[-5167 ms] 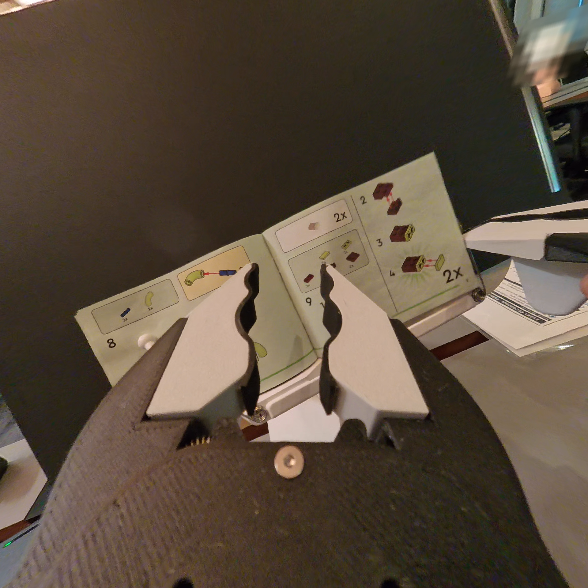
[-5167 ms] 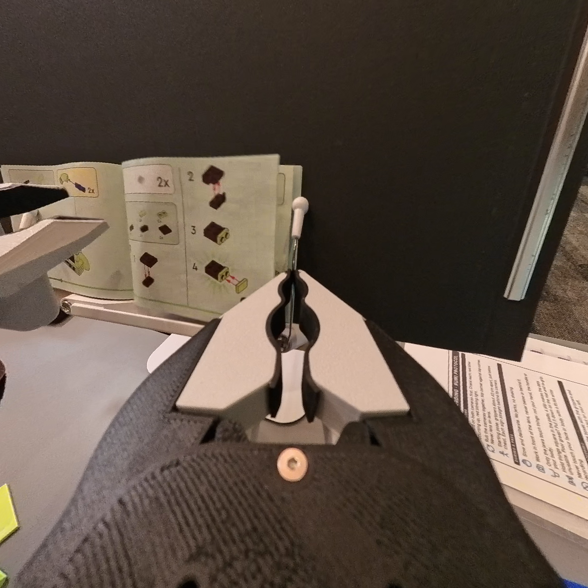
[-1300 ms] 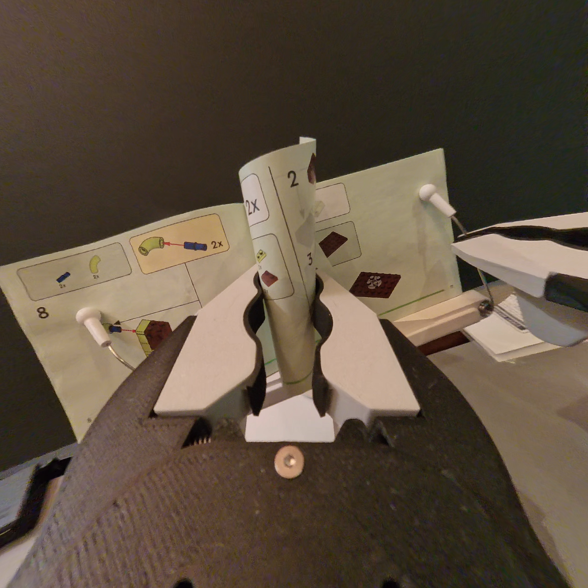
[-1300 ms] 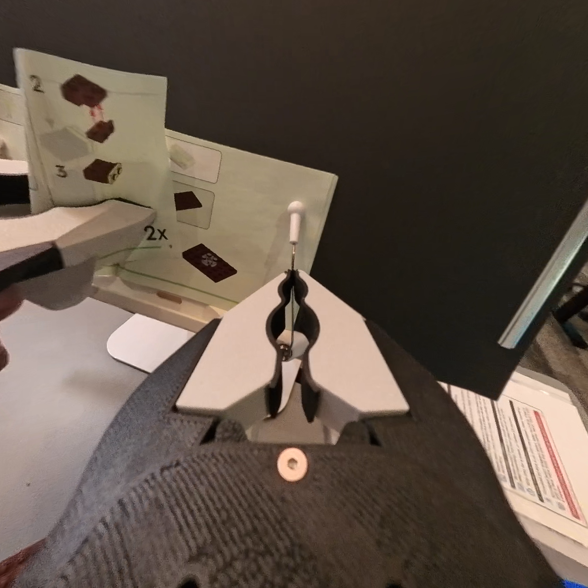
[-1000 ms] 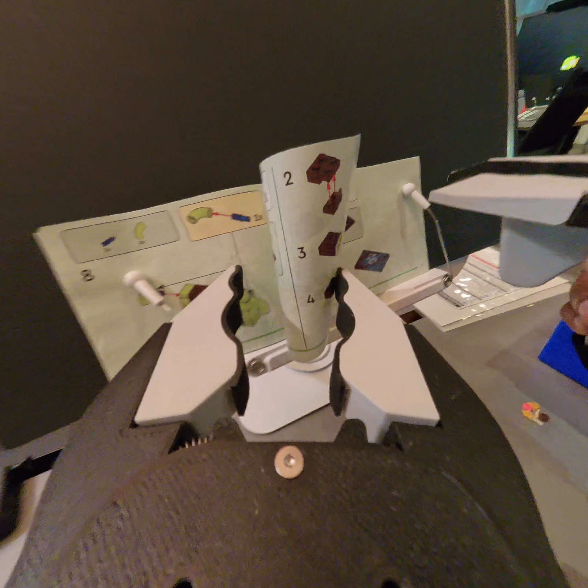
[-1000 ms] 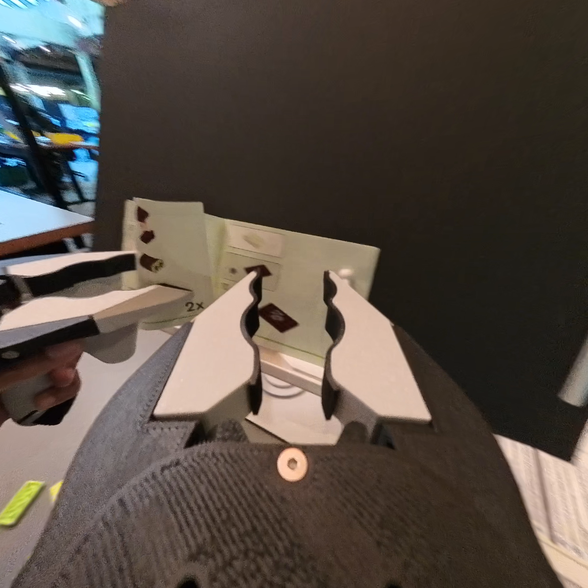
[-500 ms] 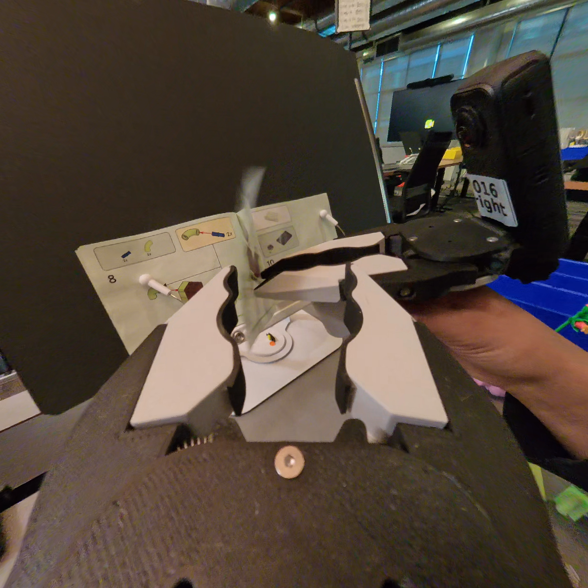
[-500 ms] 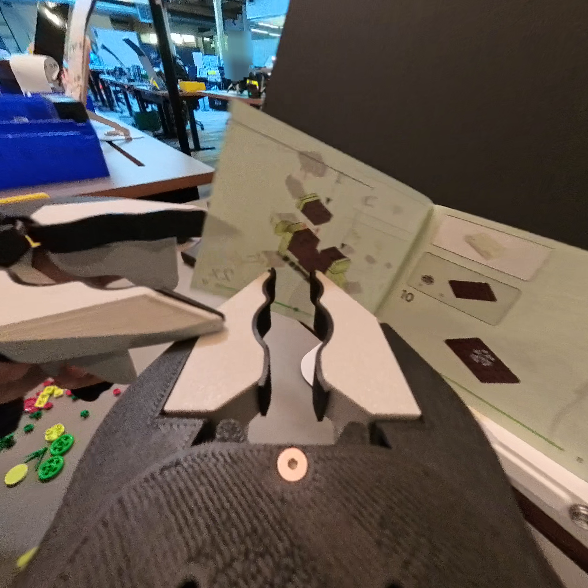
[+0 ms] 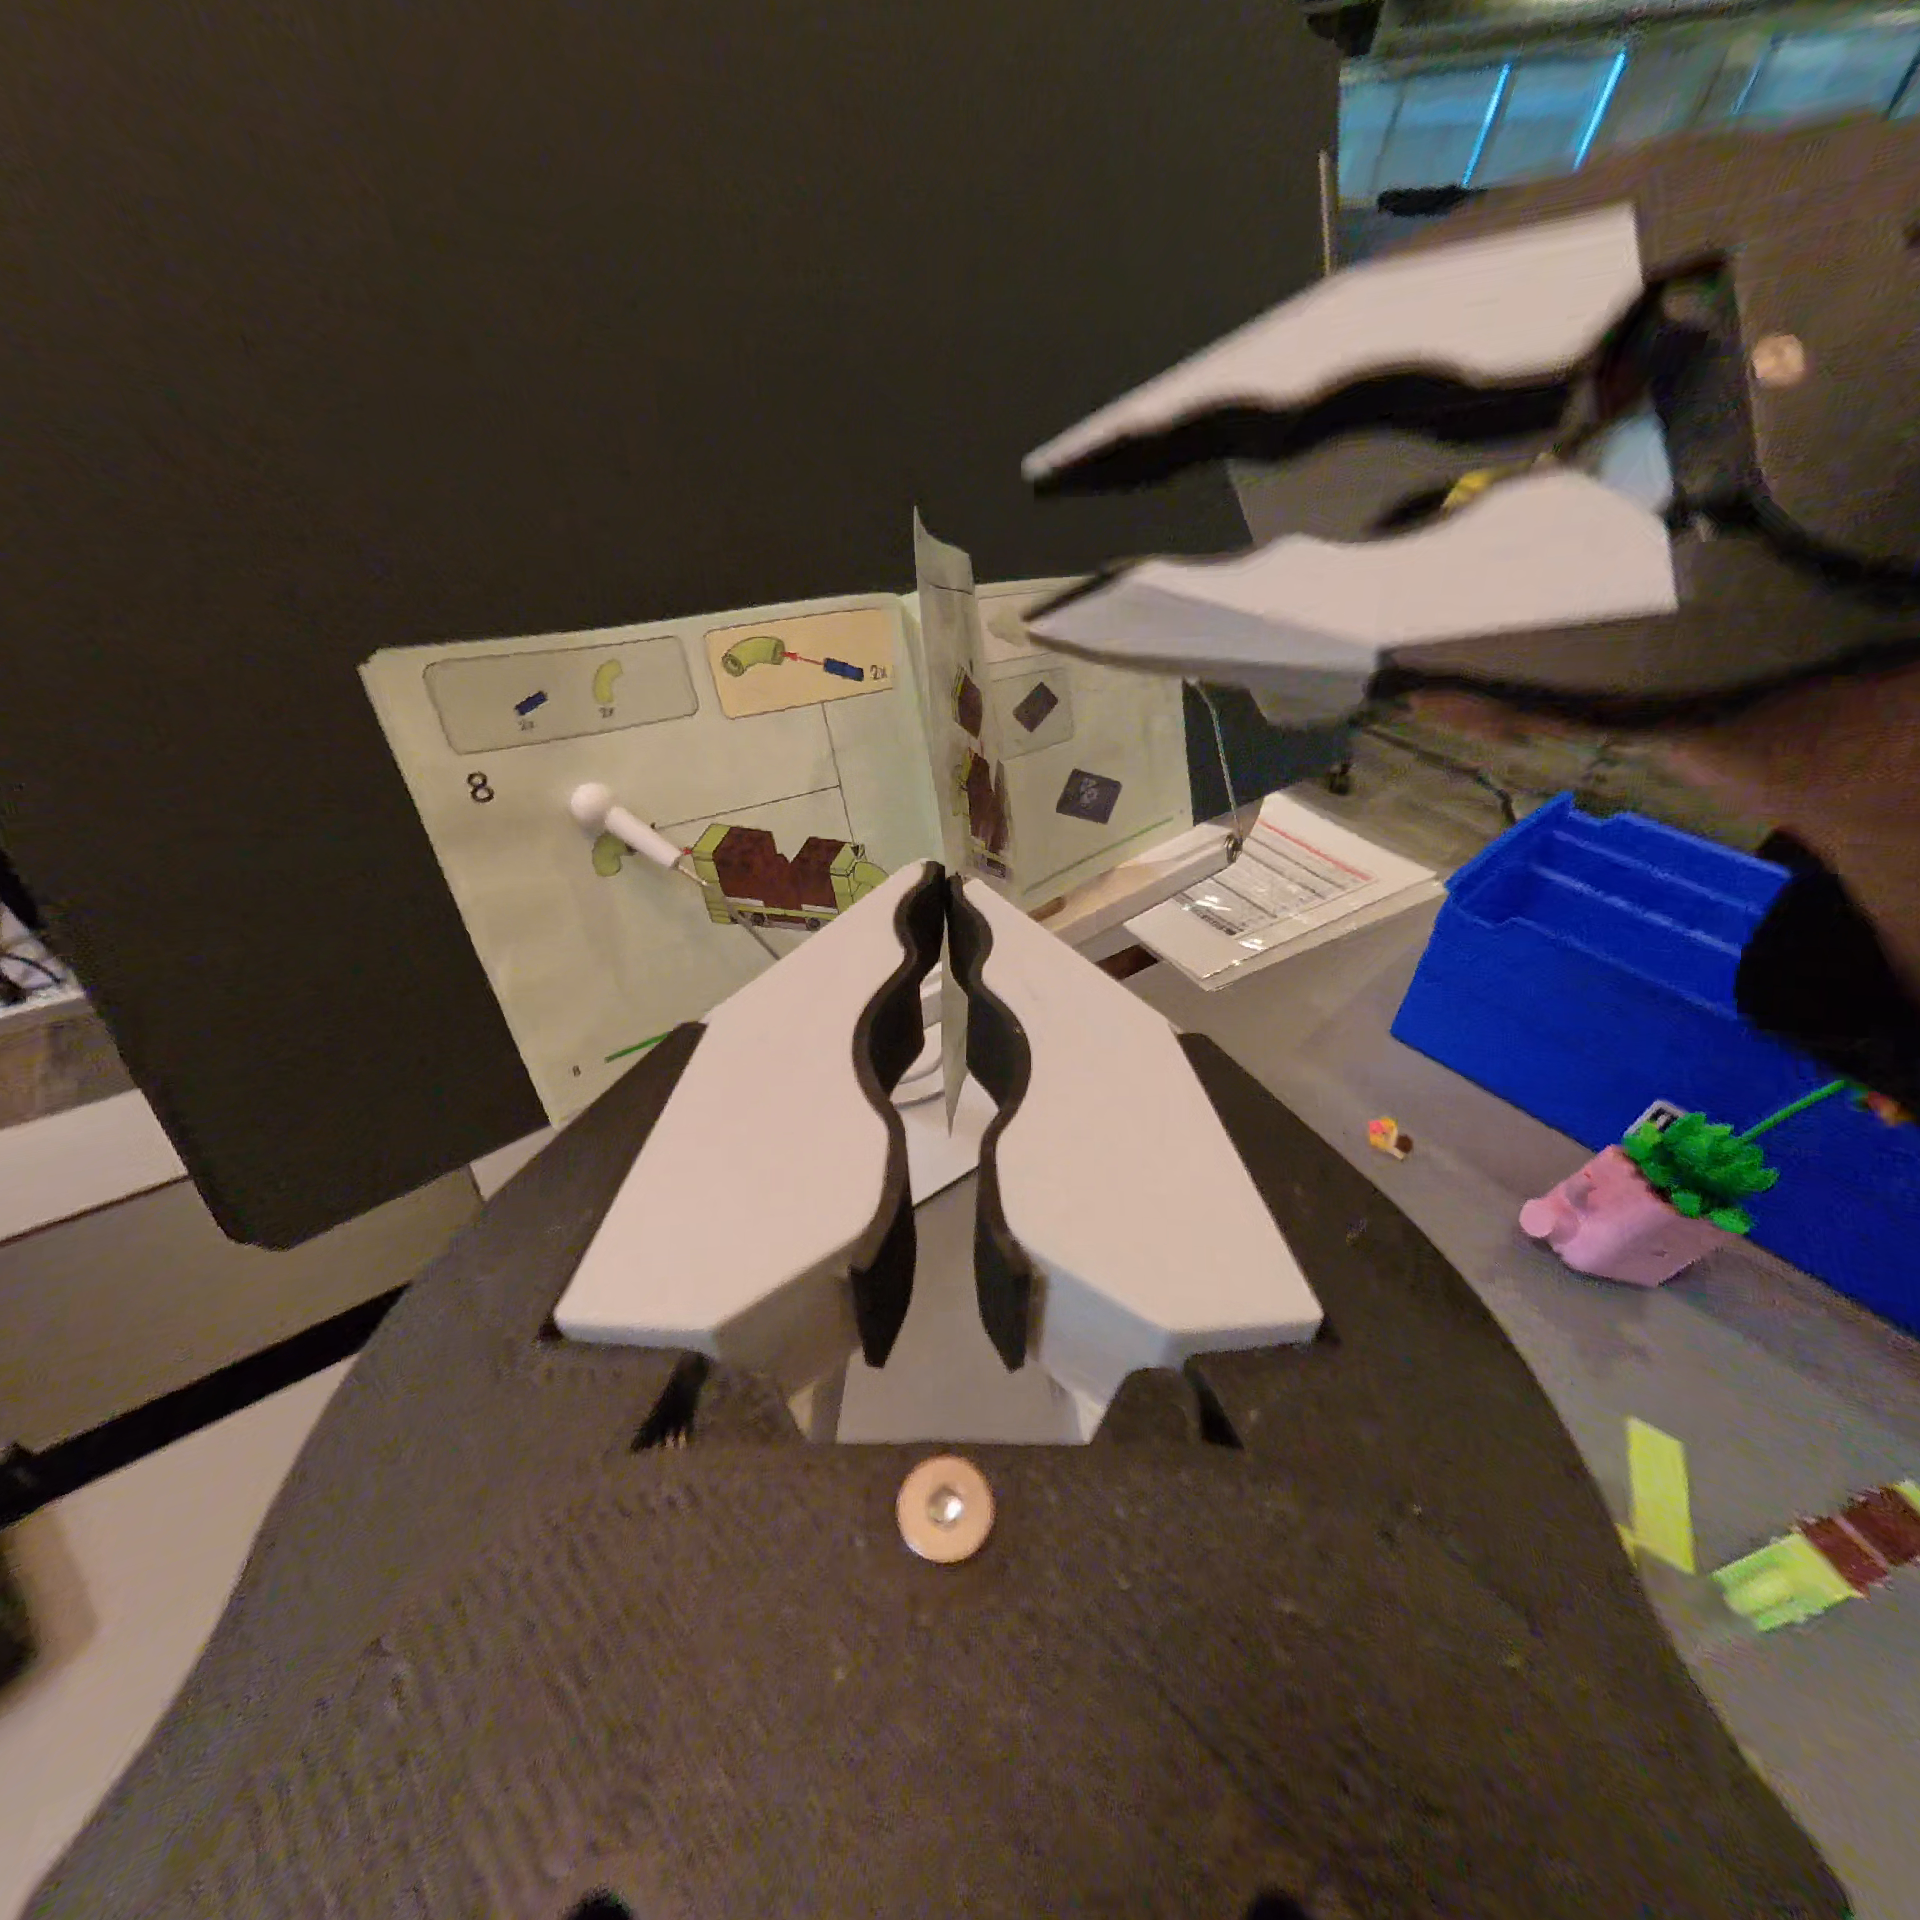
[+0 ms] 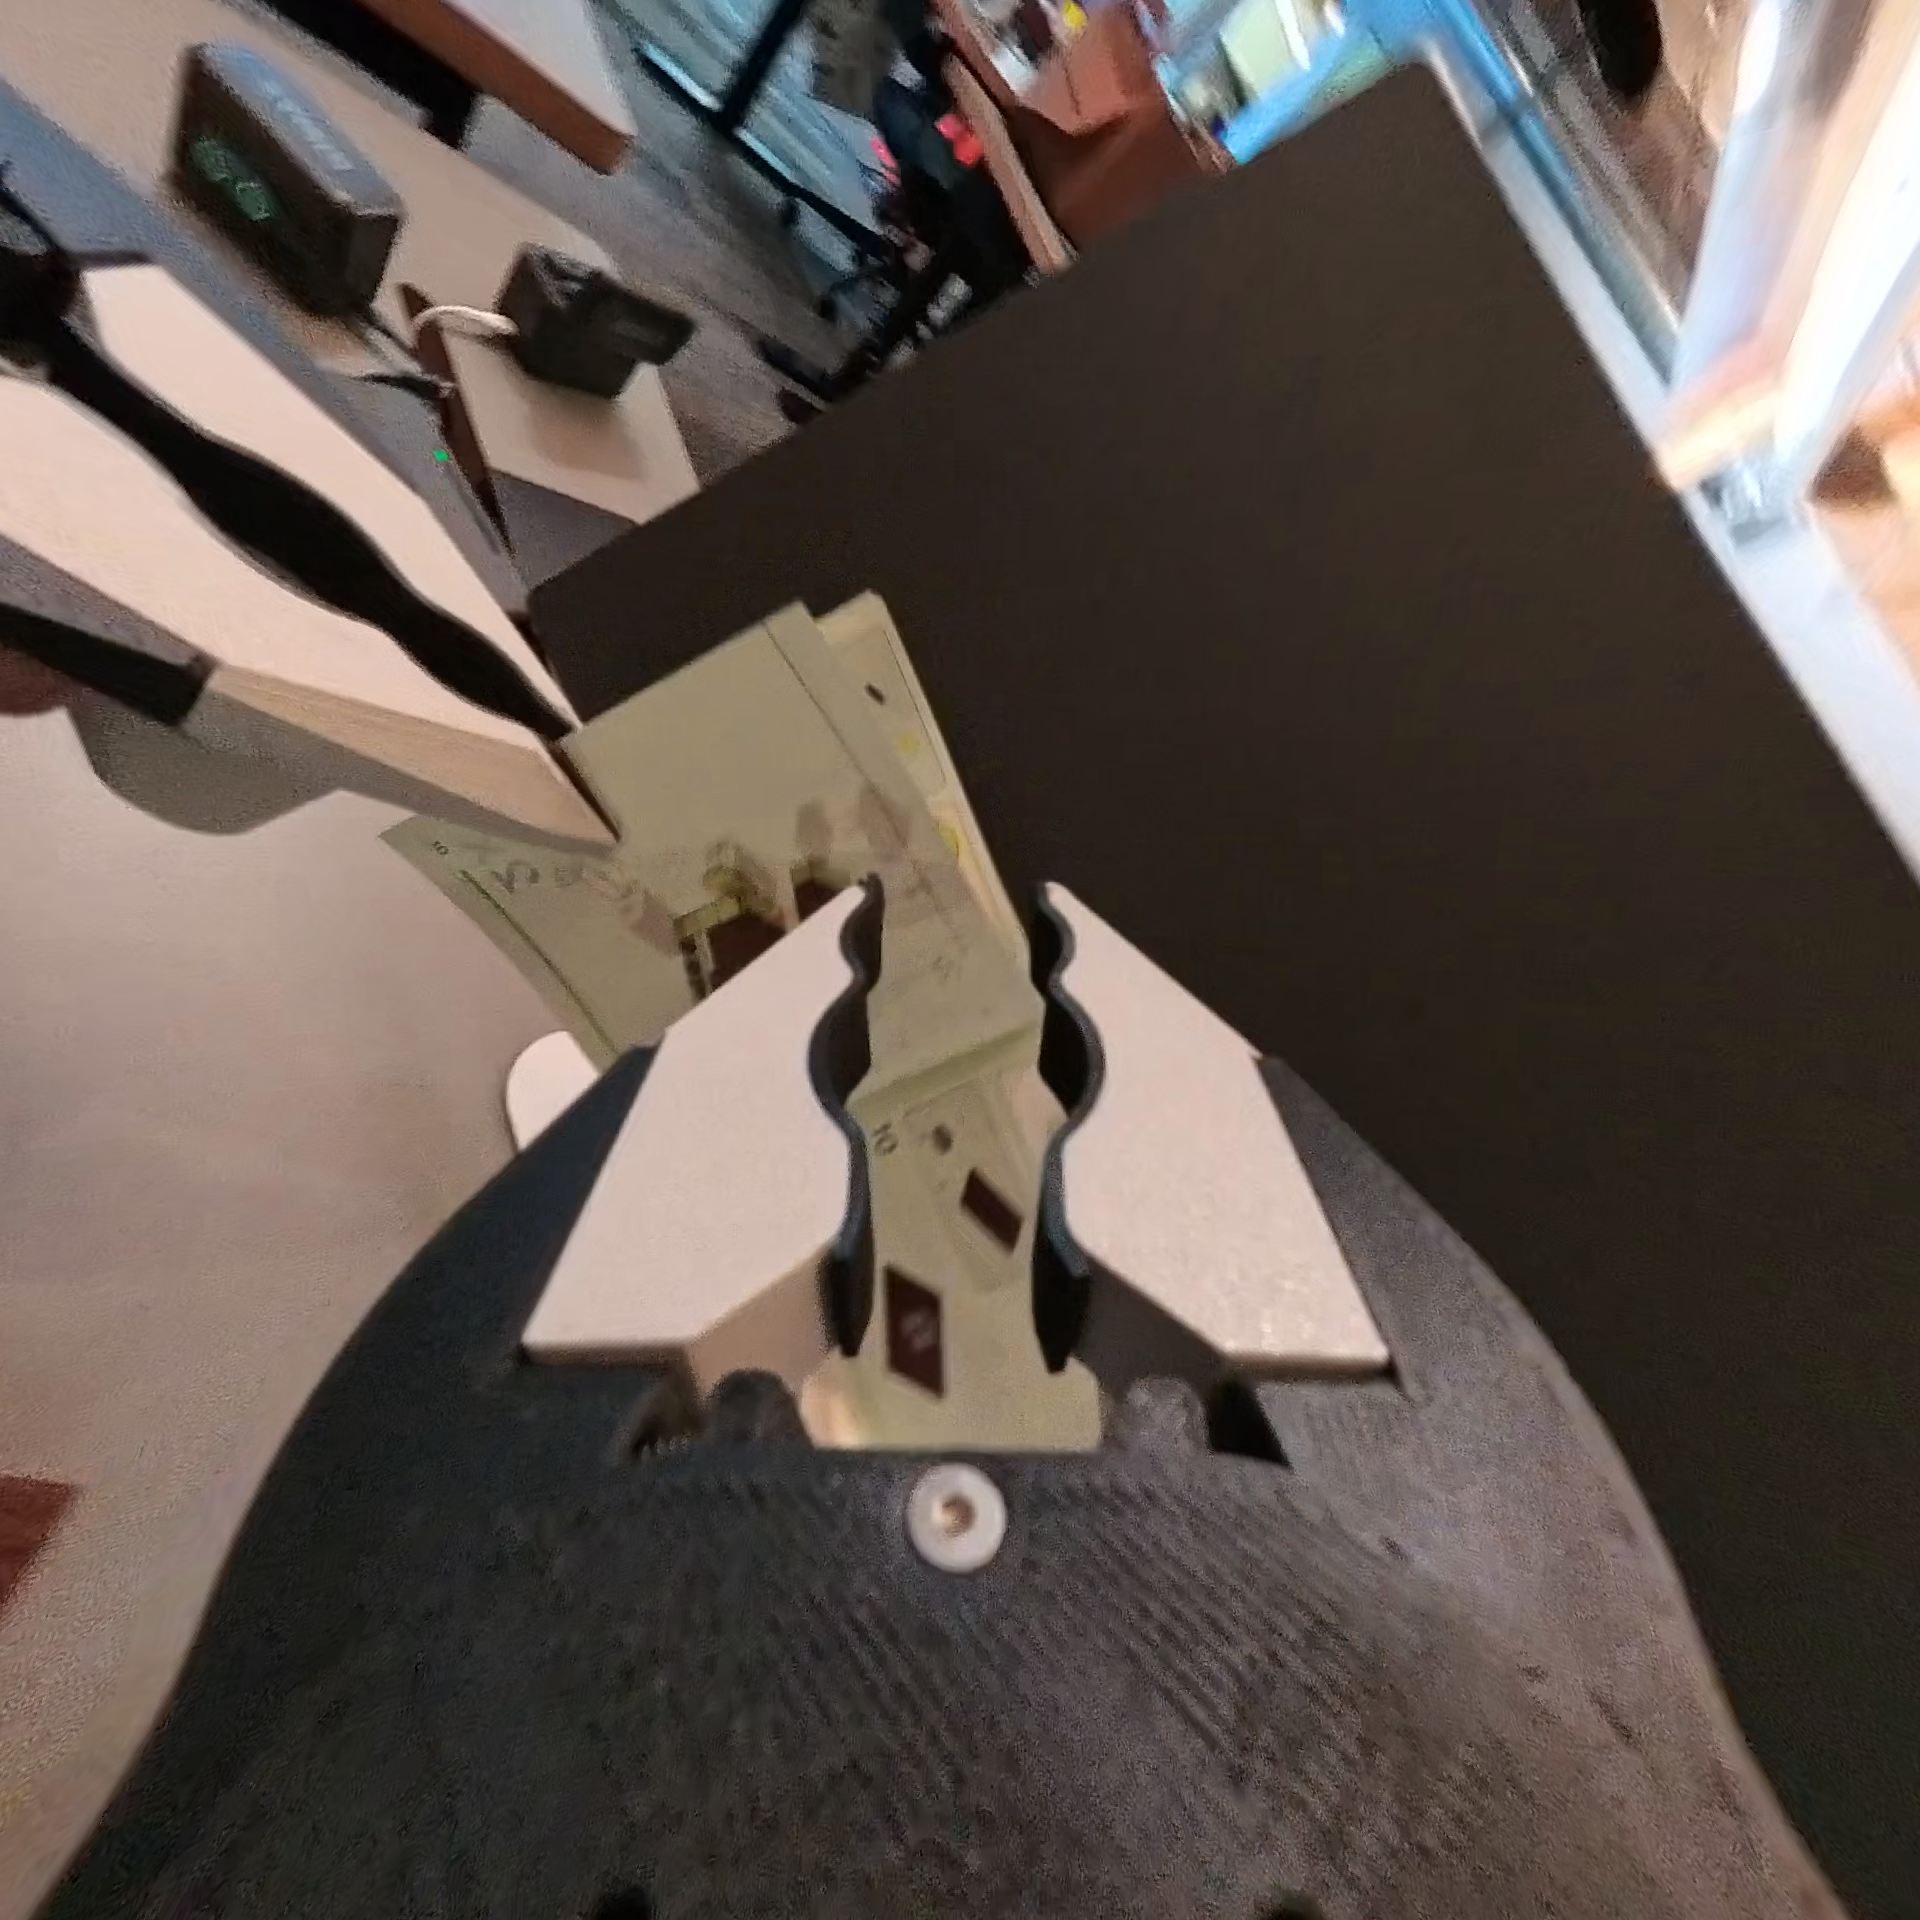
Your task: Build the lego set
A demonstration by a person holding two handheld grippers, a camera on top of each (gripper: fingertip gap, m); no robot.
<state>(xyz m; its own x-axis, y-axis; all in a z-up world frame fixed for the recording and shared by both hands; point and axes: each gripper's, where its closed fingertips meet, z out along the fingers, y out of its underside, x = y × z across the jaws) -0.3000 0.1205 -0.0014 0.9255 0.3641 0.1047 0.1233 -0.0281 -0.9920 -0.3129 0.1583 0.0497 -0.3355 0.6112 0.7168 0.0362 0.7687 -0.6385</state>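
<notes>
One page (image 9: 948,727) of the booklet (image 9: 665,821) is pinched in the left gripper (image 9: 943,883); the right gripper (image 10: 956,904) waits apart. Next, lay it flat.

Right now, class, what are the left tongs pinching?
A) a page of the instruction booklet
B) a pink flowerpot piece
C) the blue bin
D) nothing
A: the left tongs are shut on a booklet page that stands on edge above the open spread.
</notes>
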